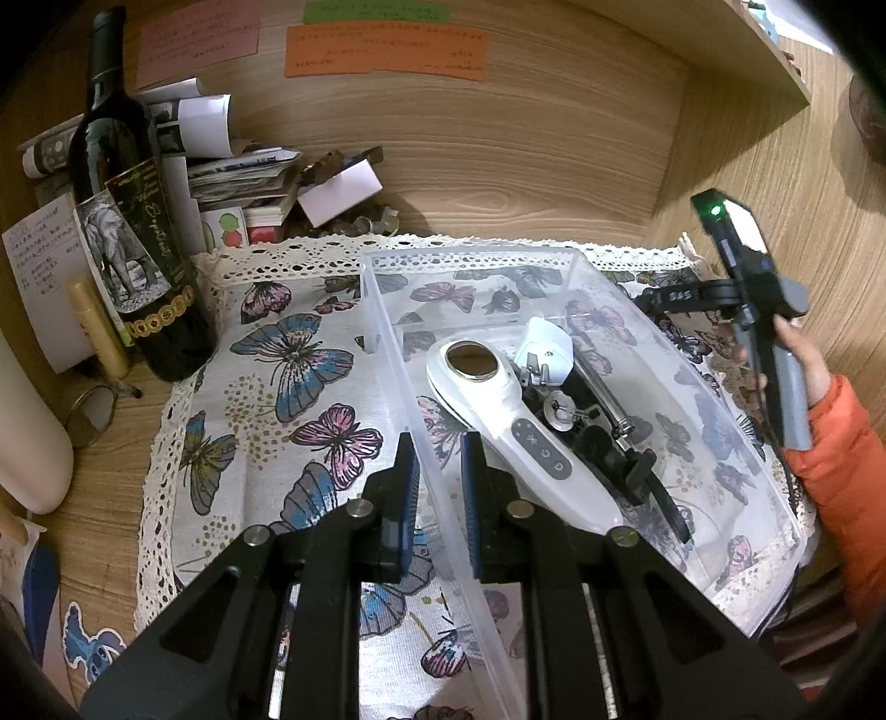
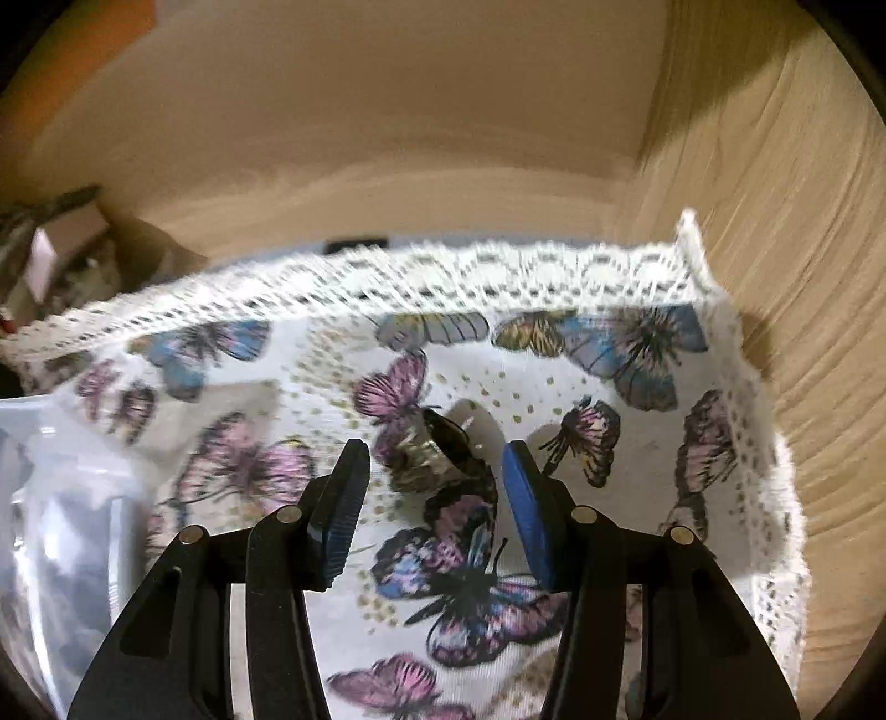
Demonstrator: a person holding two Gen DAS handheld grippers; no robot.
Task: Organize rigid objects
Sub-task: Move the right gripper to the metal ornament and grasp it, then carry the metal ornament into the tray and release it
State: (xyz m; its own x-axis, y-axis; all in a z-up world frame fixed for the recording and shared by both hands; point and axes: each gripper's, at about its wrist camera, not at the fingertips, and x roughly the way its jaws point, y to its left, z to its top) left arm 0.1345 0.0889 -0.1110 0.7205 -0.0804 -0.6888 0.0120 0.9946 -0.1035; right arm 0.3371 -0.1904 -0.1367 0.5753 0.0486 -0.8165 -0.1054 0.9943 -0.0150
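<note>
Wood-grain panels close in this nook on the back and right side, and a butterfly-print cloth (image 1: 288, 387) with a lace edge covers the wooden desktop. From my left wrist camera I see the left gripper (image 1: 437, 476) low at 6 o'clock, its blue-padded fingers (image 1: 408, 471) standing one on each side of the near wall of a clear plastic bin (image 1: 387, 310). The gap is narrow, but I cannot tell whether the pads actually press on that wall.

Inside the bin, toward 3 o'clock from my fingers, lies a white handheld device (image 1: 515, 421) with a round metal head and a grey button strip. Just beside it at 1 o'clock sits a white plug adapter (image 1: 545, 346), and dark metal and black parts (image 1: 603, 443) are tangled along its right flank.

At 9 to 10 o'clock a dark wine bottle (image 1: 130, 221) with an elephant label stands upright off the cloth, with a heap of papers (image 1: 232, 171) behind it. Orange and pink notes (image 1: 382, 50) are stuck on the back panel at 12 o'clock.

At 3 o'clock I see the right gripper's handle (image 1: 775, 354) held in a hand (image 1: 797, 354) with an orange sleeve.

My right wrist camera, somewhat blurred, shows the right gripper (image 2: 432, 515) spread wide and holding nothing, above the cloth (image 2: 554, 387). A small dark object (image 2: 443, 448) lies on the cloth between and beyond the fingers; I cannot make out what it is. The bin's edge (image 2: 33, 421) shows at 9 o'clock.
</note>
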